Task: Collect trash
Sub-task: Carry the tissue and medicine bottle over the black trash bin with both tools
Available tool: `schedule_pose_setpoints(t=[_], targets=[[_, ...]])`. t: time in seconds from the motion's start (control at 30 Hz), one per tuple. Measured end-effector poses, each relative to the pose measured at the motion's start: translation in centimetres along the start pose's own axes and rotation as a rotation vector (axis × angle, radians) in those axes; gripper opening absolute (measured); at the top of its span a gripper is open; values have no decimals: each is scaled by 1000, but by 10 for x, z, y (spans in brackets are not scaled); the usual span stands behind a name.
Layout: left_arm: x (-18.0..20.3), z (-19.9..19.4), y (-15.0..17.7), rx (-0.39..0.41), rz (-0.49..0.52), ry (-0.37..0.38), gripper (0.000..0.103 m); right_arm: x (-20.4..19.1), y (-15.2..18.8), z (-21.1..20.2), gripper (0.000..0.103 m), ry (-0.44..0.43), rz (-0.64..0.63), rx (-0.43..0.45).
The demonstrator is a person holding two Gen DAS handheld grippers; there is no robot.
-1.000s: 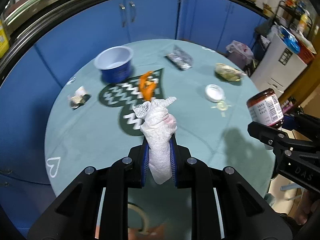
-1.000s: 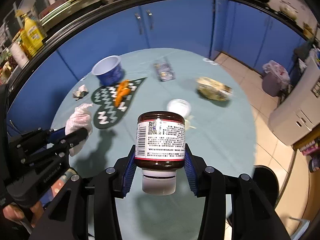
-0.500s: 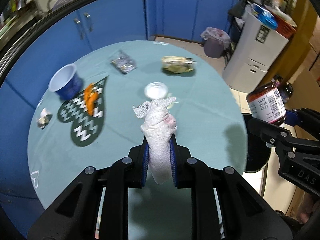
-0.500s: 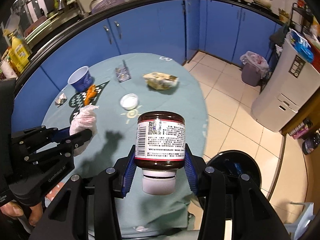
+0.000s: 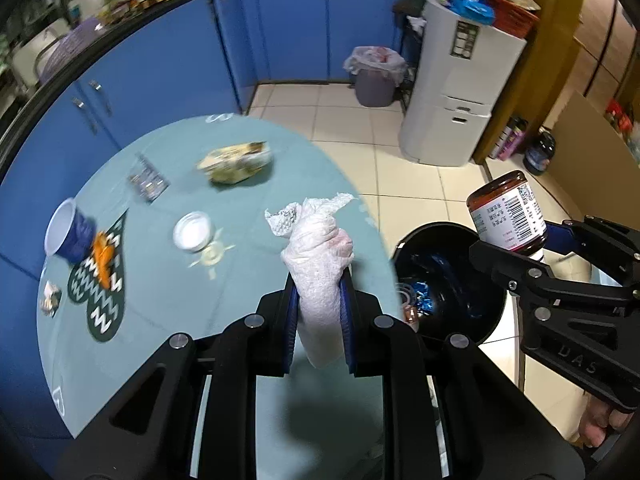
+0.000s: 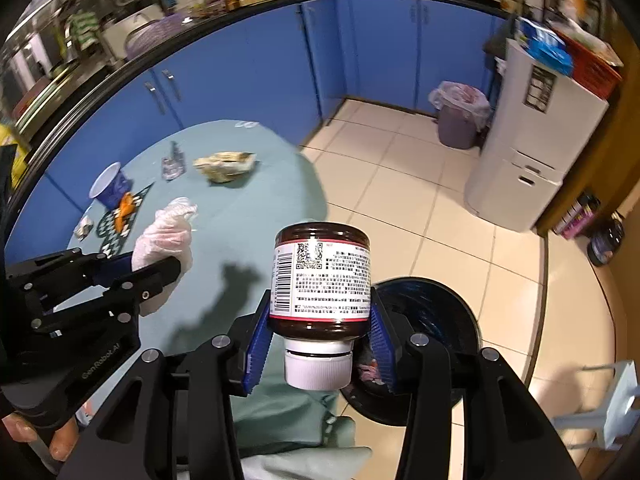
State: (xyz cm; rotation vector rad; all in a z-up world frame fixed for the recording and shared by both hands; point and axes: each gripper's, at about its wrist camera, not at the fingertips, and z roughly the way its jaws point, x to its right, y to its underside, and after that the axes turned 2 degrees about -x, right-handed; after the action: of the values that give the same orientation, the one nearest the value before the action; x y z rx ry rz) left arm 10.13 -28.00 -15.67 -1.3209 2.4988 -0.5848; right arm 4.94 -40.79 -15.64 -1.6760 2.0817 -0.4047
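My left gripper is shut on a crumpled white paper towel, held above the table's right edge; it also shows in the right wrist view. My right gripper is shut on a dark sauce jar held upside down, white cap toward me, above a black trash bin. In the left wrist view the jar hangs over the bin, which holds some wrappers.
On the round teal table lie a crumpled food wrapper, a white lid, a blue cup, orange peel, a clear packet and a small scrap. A lined grey bin and white cabinet stand beyond.
Both grippers have swung right, away from the table's middle toward the floor. The black bin has come into view under the jar. Both grips are unchanged.
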Motion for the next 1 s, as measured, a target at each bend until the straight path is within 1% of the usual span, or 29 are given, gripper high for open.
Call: schedule_pose_setpoints(t=[0.33, 0.6, 0.87, 0.97, 1.0], targets=[[63, 15, -23, -17, 110, 54, 20, 63, 12, -1, 43, 46, 124, -8], [104, 22, -36, -12, 178, 87, 20, 94, 18, -3, 43, 81, 167, -4], [126, 27, -43, -13, 213, 99, 22, 116, 24, 0, 43, 81, 207, -13], [131, 32, -46, -31, 214, 114, 22, 122, 25, 2, 43, 77, 217, -16], [132, 34, -47, -39, 210, 116, 24, 124, 25, 3, 43, 77, 220, -18]])
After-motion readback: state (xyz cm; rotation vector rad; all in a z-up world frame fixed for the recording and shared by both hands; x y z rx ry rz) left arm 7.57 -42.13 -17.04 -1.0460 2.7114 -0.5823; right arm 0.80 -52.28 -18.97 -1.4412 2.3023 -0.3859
